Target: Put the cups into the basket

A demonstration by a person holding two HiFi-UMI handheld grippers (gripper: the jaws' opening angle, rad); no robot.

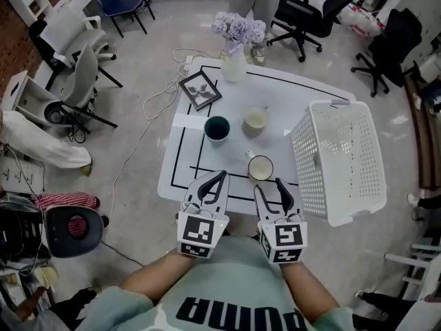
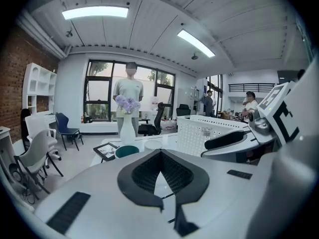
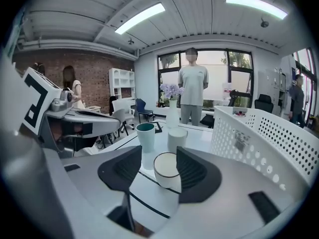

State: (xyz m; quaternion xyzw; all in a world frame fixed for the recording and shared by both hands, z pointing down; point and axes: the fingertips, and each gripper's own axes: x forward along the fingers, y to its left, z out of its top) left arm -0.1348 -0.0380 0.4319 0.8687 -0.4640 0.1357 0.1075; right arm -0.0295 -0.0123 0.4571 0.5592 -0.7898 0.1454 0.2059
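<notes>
Three cups stand on the white table [image 1: 186, 164]: a dark teal cup [image 1: 217, 128], a cream cup [image 1: 255, 119] and a white dark-rimmed cup [image 1: 260, 167]. The white perforated basket [image 1: 341, 161] lies at the table's right side, tilted. My right gripper [image 1: 270, 186] is open at the near edge. The white cup [image 3: 167, 171] sits just ahead of its tips, between the lines of the two pads, untouched. The teal cup [image 3: 145, 136] and cream cup [image 3: 177, 138] stand behind it. My left gripper [image 1: 219, 178] is beside it on the left, shut on nothing, tips [image 2: 160, 153] meeting.
A vase of lilac flowers [image 1: 234, 61] and a framed picture [image 1: 200, 89] stand at the table's far end. A person stands beyond the vase [image 3: 193, 91]. Office chairs [image 1: 303, 16] surround the table, and cables [image 1: 162, 98] trail on the floor at left.
</notes>
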